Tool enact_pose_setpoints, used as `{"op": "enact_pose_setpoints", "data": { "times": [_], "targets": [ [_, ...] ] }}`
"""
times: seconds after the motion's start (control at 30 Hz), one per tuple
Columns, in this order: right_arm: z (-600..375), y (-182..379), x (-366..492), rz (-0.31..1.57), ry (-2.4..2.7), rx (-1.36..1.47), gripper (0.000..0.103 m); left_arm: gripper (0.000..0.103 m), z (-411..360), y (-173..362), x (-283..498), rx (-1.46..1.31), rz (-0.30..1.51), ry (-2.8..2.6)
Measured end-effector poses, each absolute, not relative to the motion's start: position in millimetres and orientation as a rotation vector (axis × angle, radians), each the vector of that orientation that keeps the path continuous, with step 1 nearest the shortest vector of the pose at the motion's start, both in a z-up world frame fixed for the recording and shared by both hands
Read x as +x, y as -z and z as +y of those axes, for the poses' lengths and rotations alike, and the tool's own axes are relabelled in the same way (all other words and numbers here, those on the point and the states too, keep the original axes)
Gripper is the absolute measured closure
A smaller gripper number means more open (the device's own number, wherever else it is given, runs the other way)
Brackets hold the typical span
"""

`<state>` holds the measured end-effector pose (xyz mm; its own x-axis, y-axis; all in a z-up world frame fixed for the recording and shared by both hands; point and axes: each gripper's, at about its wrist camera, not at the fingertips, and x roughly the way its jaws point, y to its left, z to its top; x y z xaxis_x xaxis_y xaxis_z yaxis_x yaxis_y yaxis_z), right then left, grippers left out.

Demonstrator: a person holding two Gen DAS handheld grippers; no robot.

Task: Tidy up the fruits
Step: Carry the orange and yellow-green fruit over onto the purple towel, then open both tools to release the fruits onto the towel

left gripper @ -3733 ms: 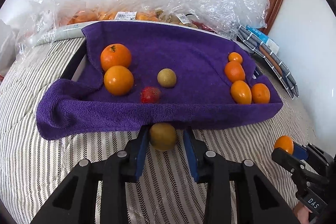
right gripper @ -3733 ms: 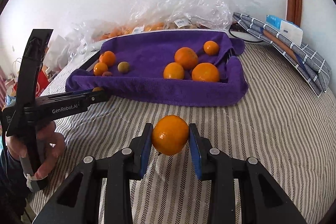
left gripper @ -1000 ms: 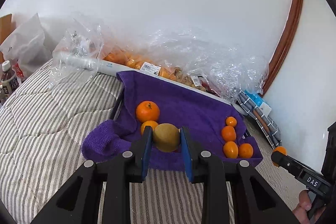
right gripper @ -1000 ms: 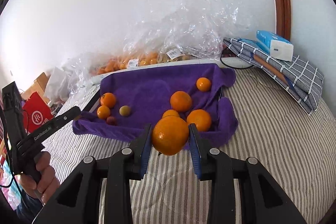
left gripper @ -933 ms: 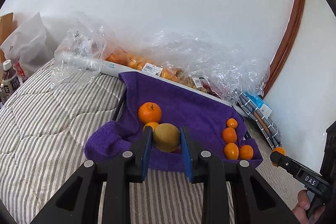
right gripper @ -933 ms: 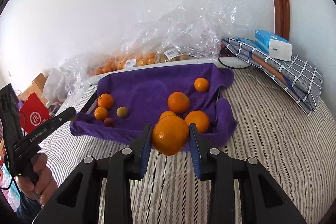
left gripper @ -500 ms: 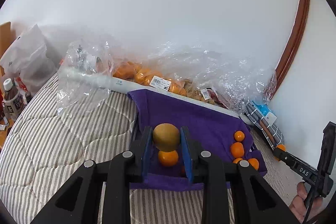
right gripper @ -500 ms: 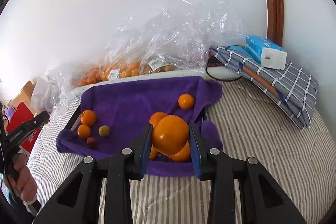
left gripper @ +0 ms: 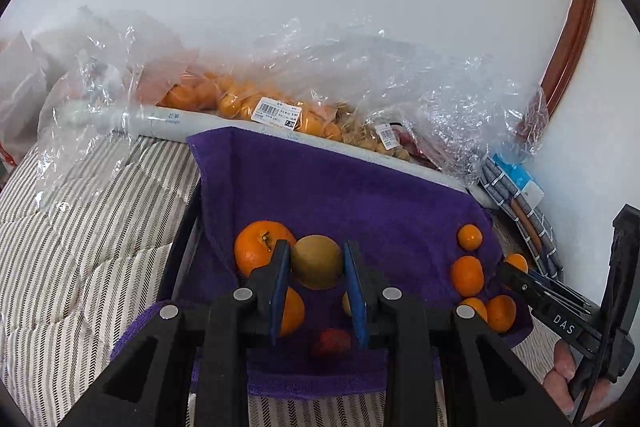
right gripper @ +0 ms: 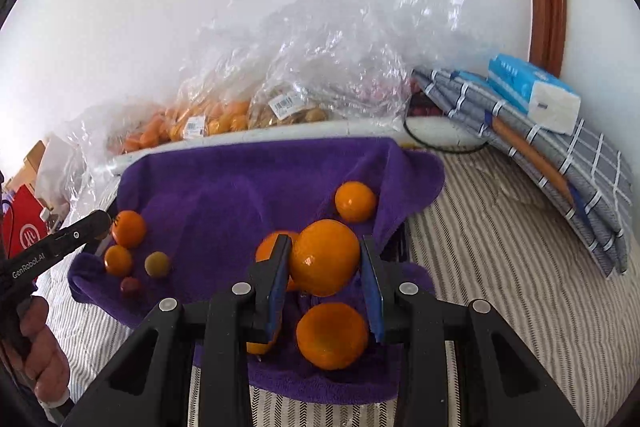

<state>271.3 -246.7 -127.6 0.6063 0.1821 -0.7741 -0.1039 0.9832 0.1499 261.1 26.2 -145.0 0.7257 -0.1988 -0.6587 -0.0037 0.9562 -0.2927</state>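
My left gripper [left gripper: 316,263] is shut on a round yellow-brown fruit [left gripper: 316,261] and holds it above the left side of a tray lined with a purple towel [left gripper: 360,187]. Two oranges [left gripper: 258,253], another yellow-brown fruit and a small red fruit [left gripper: 332,343] lie below it. My right gripper [right gripper: 324,261] is shut on an orange [right gripper: 324,257] above the towel's [right gripper: 224,195] right side, over several oranges [right gripper: 332,335]. The left group of fruit [right gripper: 128,229] also shows in the right wrist view.
Clear plastic bags of oranges [left gripper: 240,103] and brown fruit lie behind the tray along the white wall. A folded checked cloth [right gripper: 560,163] with a blue tissue pack [right gripper: 532,95] lies at the right. Striped bedding [left gripper: 80,227] surrounds the tray.
Both grippers have moved forward and now hover over the towel with their fruit still held; the tray looks much closer in both views.
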Motion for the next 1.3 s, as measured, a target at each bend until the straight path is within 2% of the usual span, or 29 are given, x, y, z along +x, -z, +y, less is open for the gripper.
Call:
{"op": "enact_pose_setpoints", "data": {
  "times": [0.77,0.83,0.97,1.3],
  "targets": [
    [-241.0,141.6,270.8,0.92,-0.144,0.051,0.068,0.077,12.2,157.8,262.4,-0.2,0.768,0.133],
    [-239.7,141.0,269.6,0.913,-0.143,0.042,0.064,0.074,12.9,156.7,261.7,-0.204,0.764,0.133],
    [-237.9,133.2,262.8,0.87,-0.142,0.034,0.047,0.066,13.1,150.5,257.7,-0.206,0.76,0.135],
    [-238.5,76.3,211.1,0.856,-0.135,0.108,0.044,0.056,20.5,103.3,188.8,-0.2,0.714,0.116]
  ]
}}
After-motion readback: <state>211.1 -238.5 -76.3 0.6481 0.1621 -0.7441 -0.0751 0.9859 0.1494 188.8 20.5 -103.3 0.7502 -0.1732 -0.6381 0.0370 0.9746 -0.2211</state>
